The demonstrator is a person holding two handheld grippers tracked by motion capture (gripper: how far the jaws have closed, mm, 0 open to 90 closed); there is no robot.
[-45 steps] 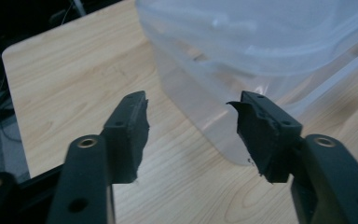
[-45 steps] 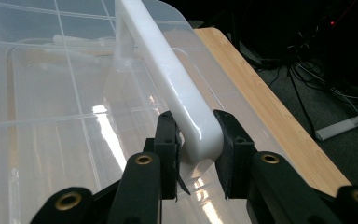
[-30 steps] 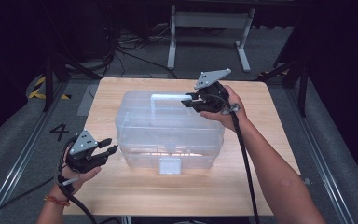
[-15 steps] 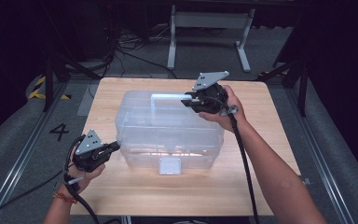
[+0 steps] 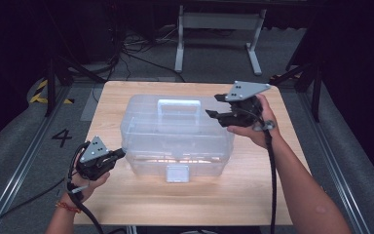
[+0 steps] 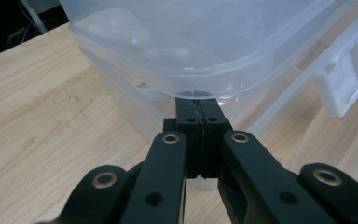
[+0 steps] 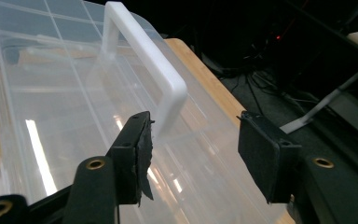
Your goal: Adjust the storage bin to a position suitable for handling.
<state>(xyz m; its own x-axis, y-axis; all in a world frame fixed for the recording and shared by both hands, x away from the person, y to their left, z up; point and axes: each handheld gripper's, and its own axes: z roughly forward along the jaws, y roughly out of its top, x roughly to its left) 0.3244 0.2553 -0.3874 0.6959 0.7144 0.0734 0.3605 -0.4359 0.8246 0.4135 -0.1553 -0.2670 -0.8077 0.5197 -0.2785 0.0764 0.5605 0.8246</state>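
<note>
- Left gripper [image 5: 118, 154], jaws pressed together with nothing between them, sits with its tips against the box [image 5: 175, 134] at the left end, just under the lid's rim [image 6: 186, 77].
- Right gripper [image 5: 215, 107] is held above the box's right end, jaws wide apart, beside the white handle [image 7: 144, 56] on the lid.
- Clear plastic box stands mid-table [image 5: 272, 195], lid on, its white latch [image 5: 177, 173] facing the person.
</note>
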